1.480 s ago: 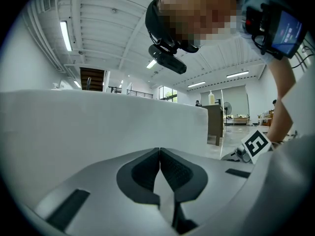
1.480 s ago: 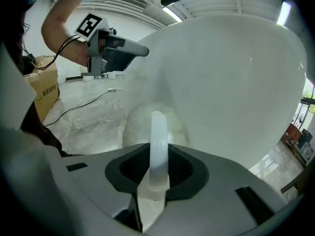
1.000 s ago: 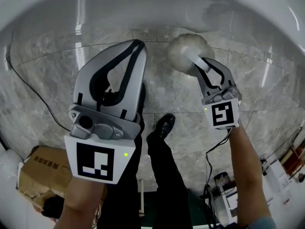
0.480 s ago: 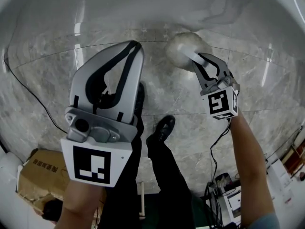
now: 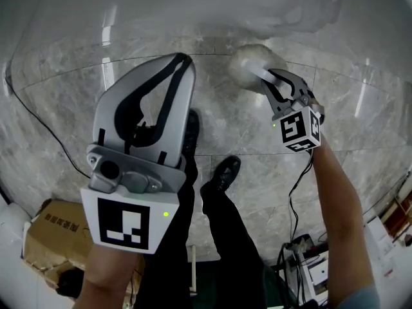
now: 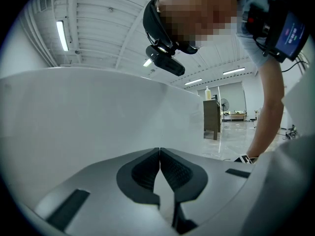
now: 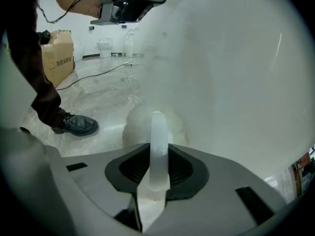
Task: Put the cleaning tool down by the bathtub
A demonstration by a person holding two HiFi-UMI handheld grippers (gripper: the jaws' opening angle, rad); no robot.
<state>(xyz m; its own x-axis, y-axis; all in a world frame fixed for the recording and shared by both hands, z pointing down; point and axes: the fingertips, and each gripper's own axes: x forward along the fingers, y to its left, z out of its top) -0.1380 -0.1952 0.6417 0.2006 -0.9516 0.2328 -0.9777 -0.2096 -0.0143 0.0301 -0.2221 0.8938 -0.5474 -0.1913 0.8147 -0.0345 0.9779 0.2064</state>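
The cleaning tool has a fluffy pale round head [image 5: 251,63] and a white plastic handle [image 5: 264,78]. My right gripper [image 5: 279,77] is shut on that handle, holding the head low over the marble floor, right at the foot of the white bathtub [image 5: 193,5]. In the right gripper view the handle [image 7: 158,154] runs out between the pads to the head [image 7: 142,124], beside the tub wall [image 7: 231,82]. I cannot tell whether the head touches the floor. My left gripper [image 5: 182,60] is up at the left, shut and empty; its pads meet [image 6: 160,154].
The person's black shoes [image 5: 222,171] stand on the floor between the grippers. A cardboard box [image 5: 55,237] lies at the lower left and a black cable [image 5: 38,121] runs across the floor. Gear and cords [image 5: 302,262] sit at the lower right. A toilet [image 7: 104,47] stands far off.
My right gripper has carried the tool slightly right and farther toward the tub, and its marker cube has turned. The left gripper has barely moved.
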